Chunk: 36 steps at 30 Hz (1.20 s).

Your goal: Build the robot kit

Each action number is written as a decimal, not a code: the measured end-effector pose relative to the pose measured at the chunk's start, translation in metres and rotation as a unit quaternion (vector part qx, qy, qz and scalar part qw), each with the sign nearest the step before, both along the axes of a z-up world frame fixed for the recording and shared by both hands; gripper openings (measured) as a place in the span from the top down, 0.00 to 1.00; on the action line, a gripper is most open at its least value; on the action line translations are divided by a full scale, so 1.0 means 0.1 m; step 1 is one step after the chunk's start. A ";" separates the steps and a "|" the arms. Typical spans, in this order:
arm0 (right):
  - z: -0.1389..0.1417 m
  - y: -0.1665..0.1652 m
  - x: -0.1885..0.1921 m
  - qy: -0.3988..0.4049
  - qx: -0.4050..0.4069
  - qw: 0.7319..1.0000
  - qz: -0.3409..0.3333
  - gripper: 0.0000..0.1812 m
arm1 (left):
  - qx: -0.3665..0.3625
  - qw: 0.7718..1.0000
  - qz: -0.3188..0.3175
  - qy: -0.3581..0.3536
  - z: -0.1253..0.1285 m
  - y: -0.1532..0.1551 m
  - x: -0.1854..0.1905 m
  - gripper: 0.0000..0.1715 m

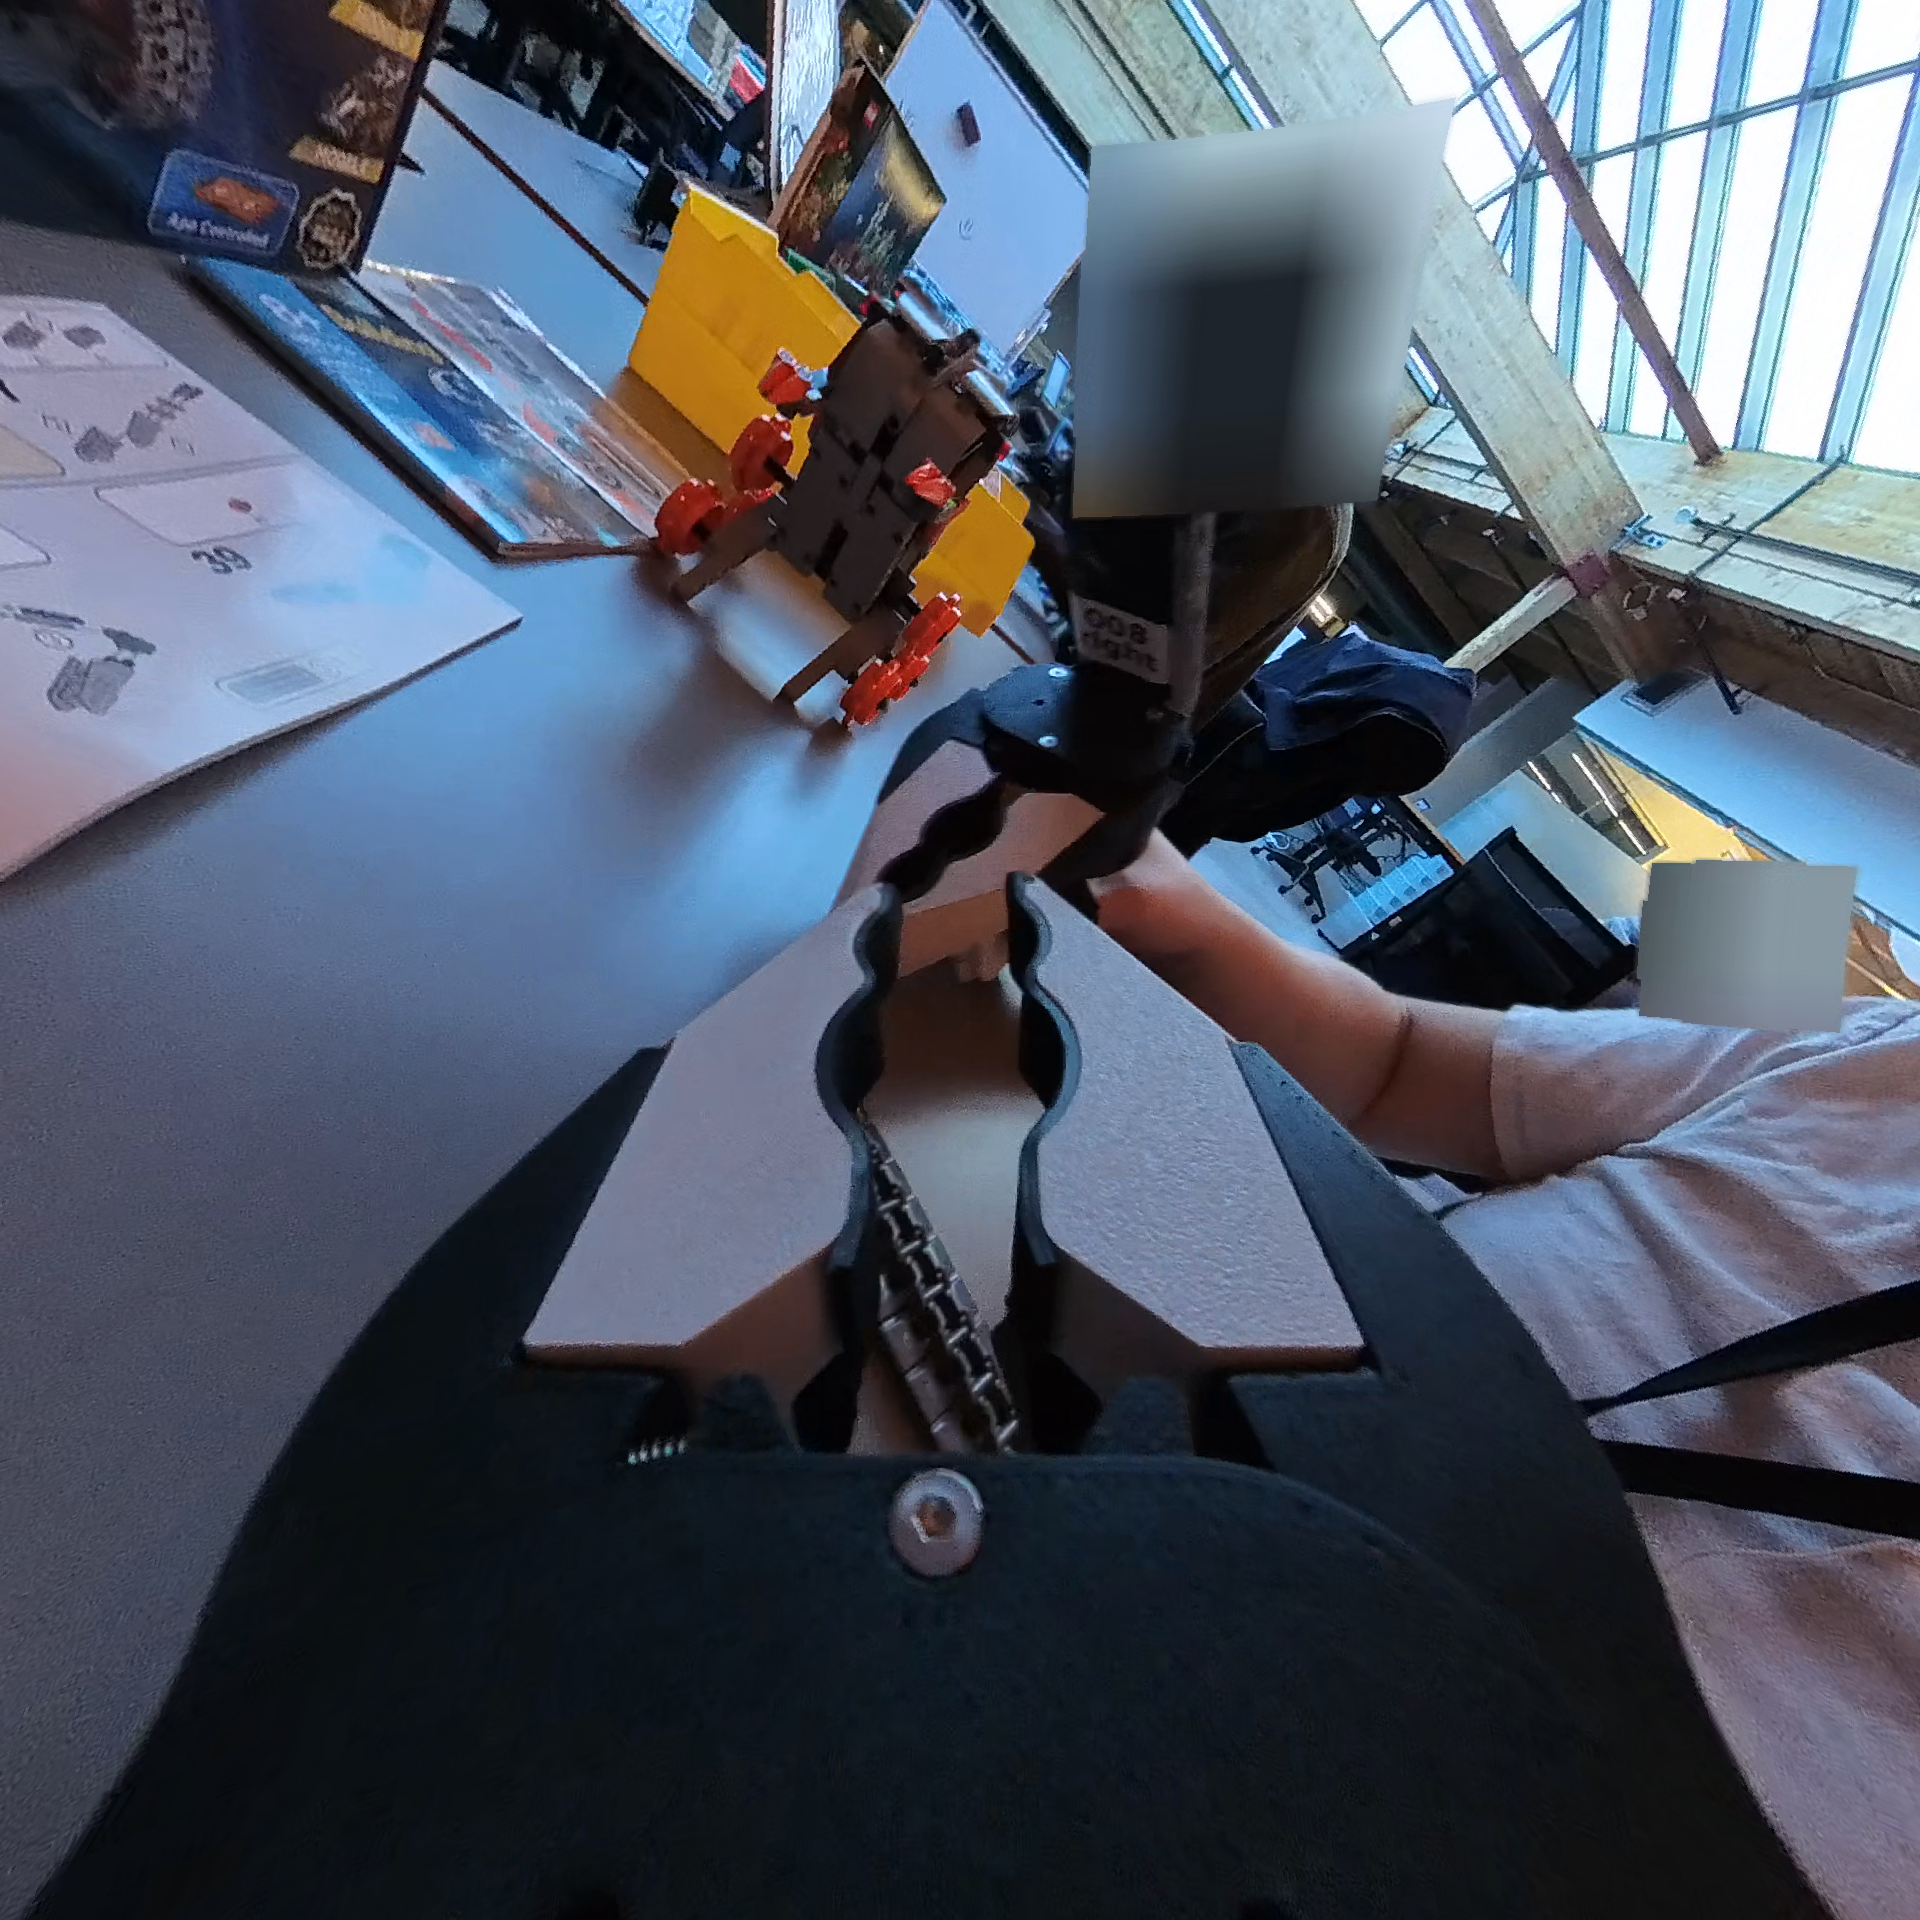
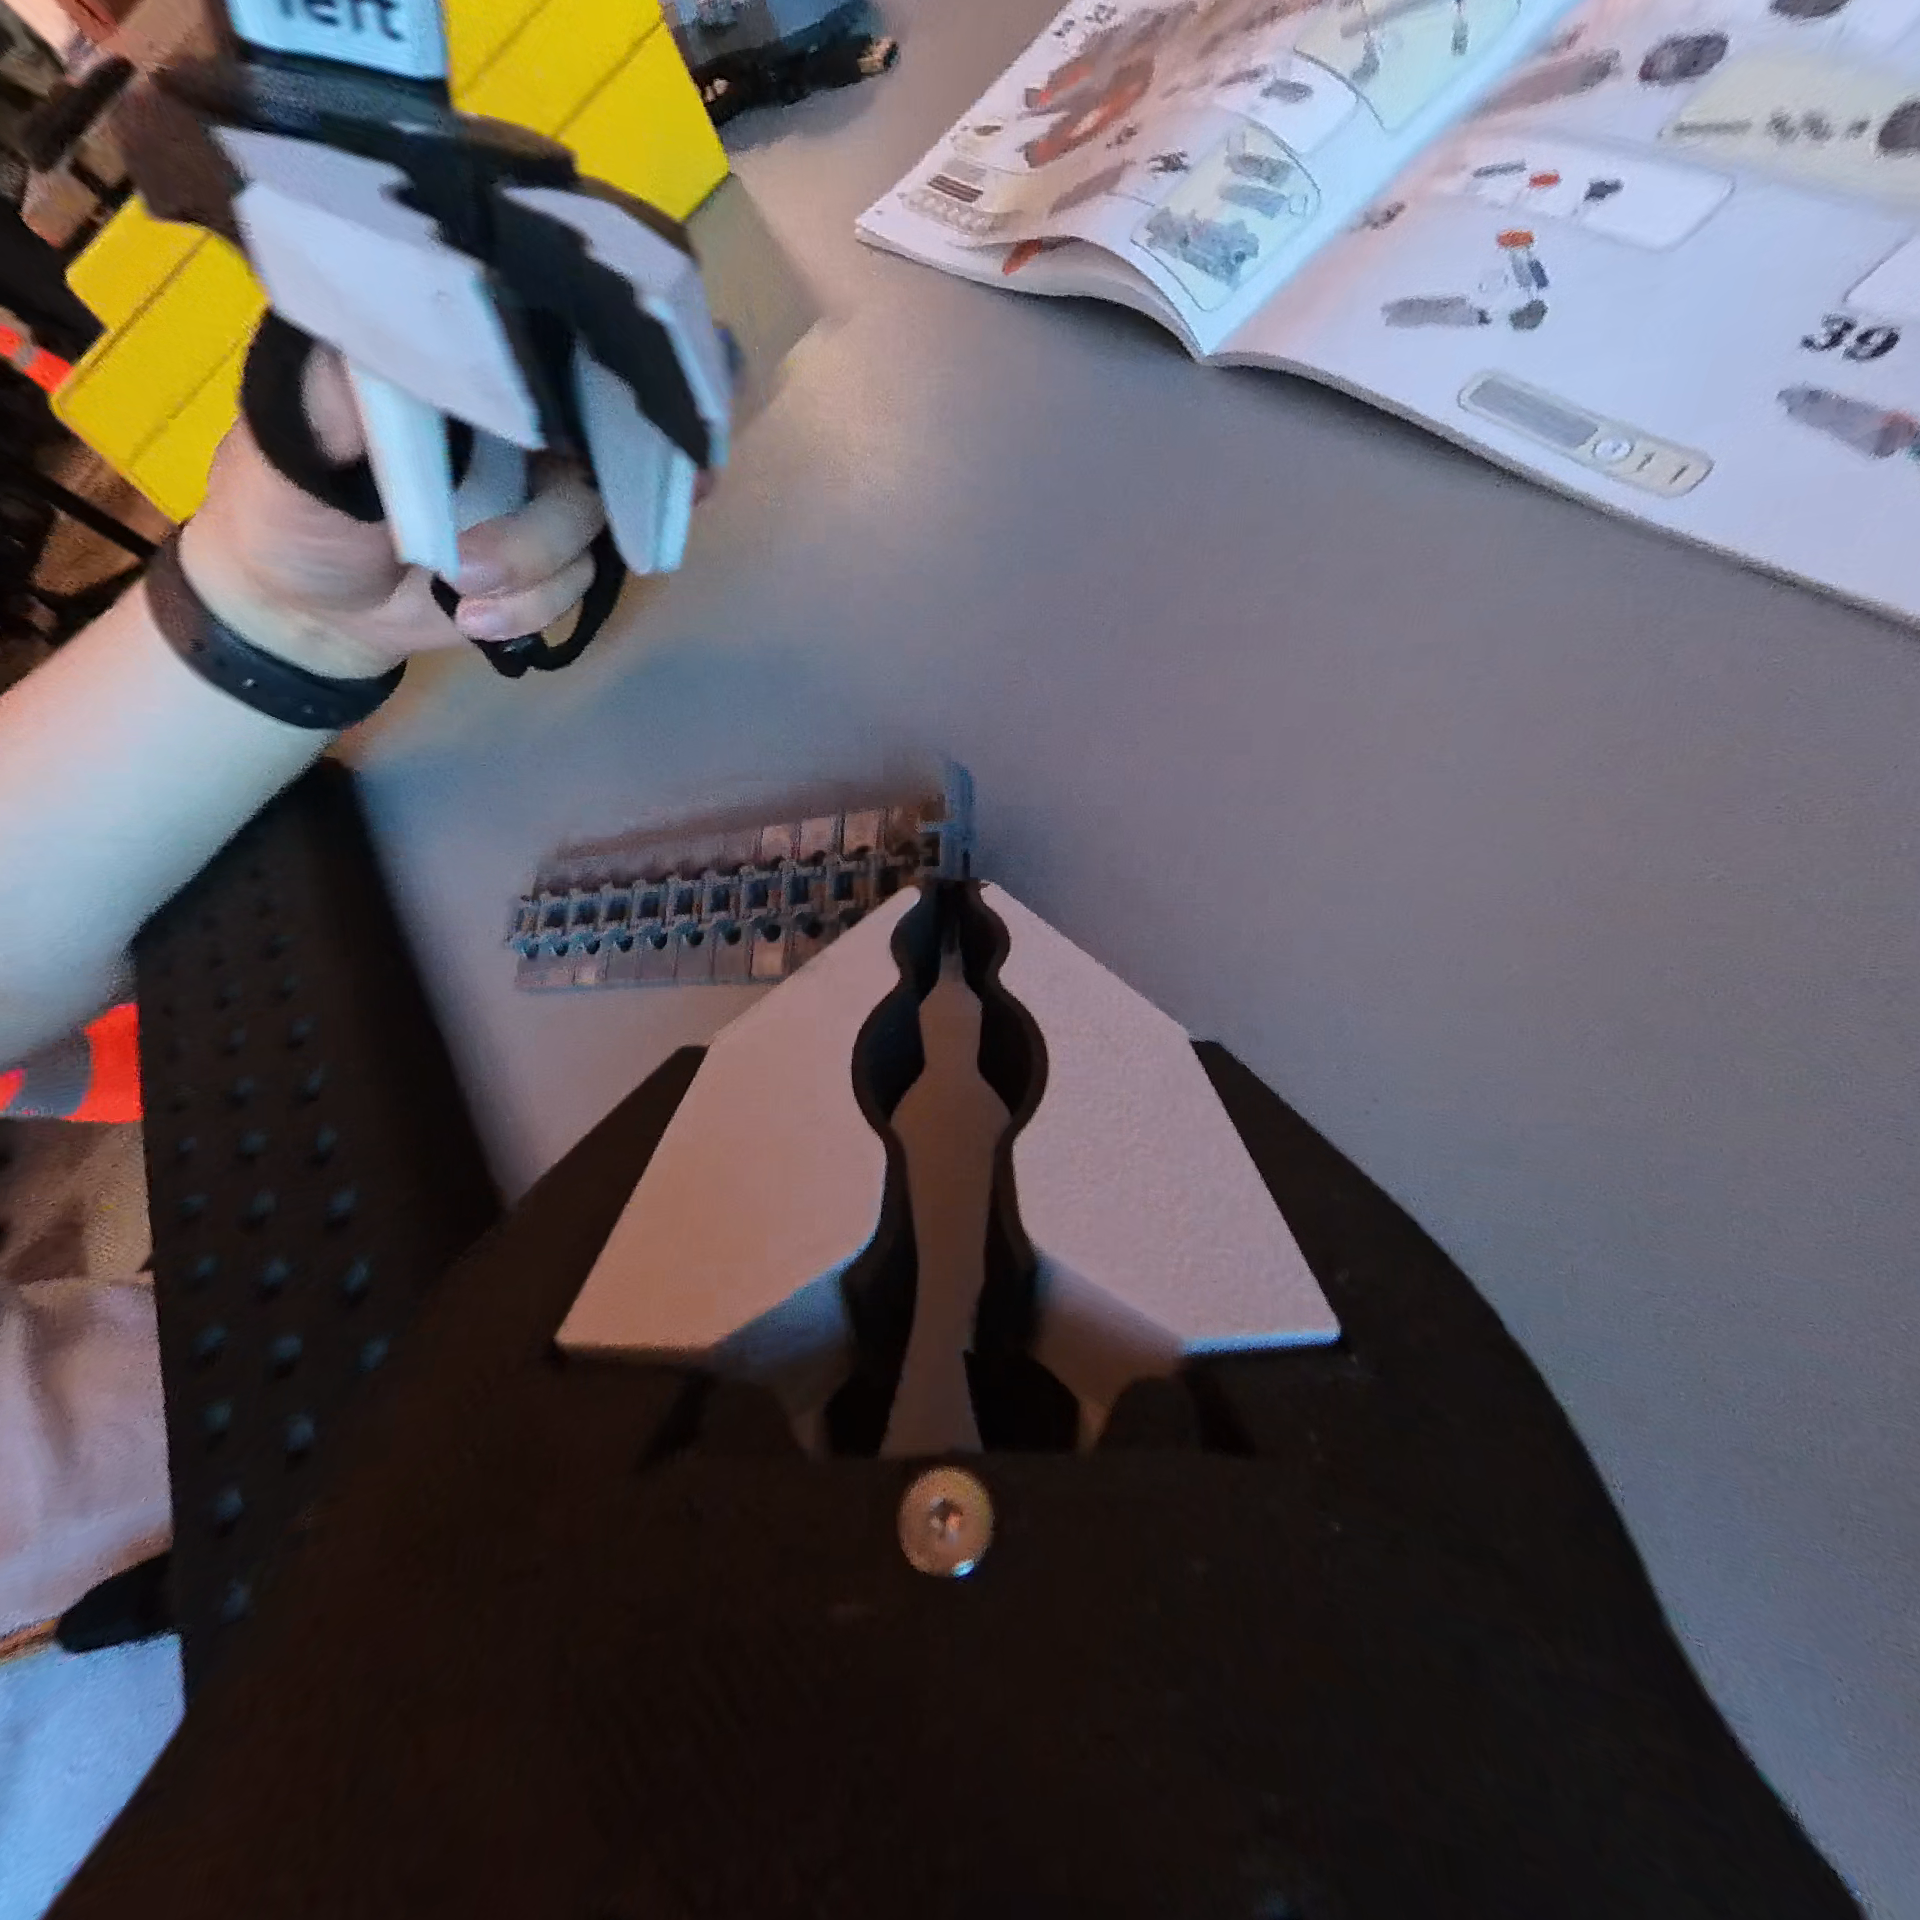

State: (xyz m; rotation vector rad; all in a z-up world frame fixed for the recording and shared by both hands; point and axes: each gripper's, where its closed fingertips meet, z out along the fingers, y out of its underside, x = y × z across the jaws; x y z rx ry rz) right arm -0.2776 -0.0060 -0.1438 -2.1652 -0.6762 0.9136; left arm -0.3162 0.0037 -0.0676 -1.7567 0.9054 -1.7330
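A grey track chain (image 2: 727,914) of small linked bricks lies on the grey table (image 2: 1299,831). My right gripper (image 2: 945,904) is shut on the chain's right end link, which stands up at its tips. My left gripper (image 1: 951,904) is open and empty, held above the table; part of the chain (image 1: 925,1320) shows low in the gap between its fingers. In the right wrist view the left gripper (image 2: 535,540) hangs at upper left in a hand. The right gripper (image 1: 987,862) shows just beyond the left fingertips.
A dark brick model with red wheels (image 1: 862,499) stands before yellow bins (image 1: 727,312). An open instruction booklet (image 1: 156,582) lies at the left, also in the right wrist view (image 2: 1507,260). A black perforated board (image 2: 270,1143) lies near the person's arm. Boxes (image 1: 260,125) stand behind. About 9 centimetres separates my left fingertips from my right.
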 end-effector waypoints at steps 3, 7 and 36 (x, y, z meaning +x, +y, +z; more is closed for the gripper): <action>-0.09 0.09 -0.03 -0.007 -0.031 0.999 0.001 0.97 | 0.050 0.998 0.028 -0.002 0.11 0.02 -0.06 1.00; 0.02 0.17 0.04 0.001 0.012 1.000 -0.009 0.90 | 0.234 0.966 0.106 -0.010 0.37 0.02 -0.17 1.00; 0.32 0.26 -0.21 -0.049 0.235 0.933 0.269 1.00 | 0.307 0.909 0.257 0.116 -0.04 -0.44 -1.13 1.00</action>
